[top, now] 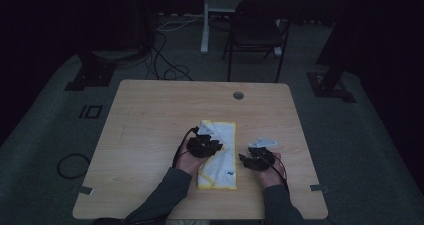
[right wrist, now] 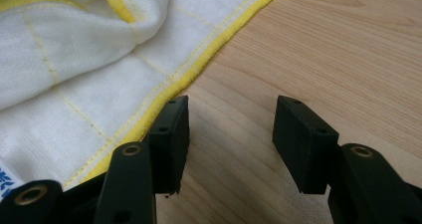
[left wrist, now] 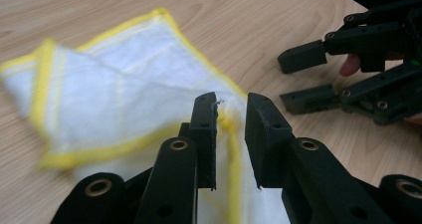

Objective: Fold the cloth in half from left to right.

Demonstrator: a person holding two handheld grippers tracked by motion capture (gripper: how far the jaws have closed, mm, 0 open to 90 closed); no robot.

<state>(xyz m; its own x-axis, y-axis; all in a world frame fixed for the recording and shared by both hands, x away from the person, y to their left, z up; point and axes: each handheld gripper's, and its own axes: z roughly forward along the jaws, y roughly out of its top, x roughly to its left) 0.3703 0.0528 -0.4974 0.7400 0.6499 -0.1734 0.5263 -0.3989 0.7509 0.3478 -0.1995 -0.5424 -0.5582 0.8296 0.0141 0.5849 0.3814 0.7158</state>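
No words or numbers can be read anywhere. The only mark is a small blue-printed label on the white, yellow-edged cloth [right wrist: 74,69], at the bottom left corner of the right gripper view, just left of the right gripper [right wrist: 229,134]; its print is cut off and too small to make out.

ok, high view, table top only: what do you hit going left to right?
Bare table → left gripper over the cloth's left part → white cloth with yellow edging → right gripper, just off the cloth's right edge → bare table again.
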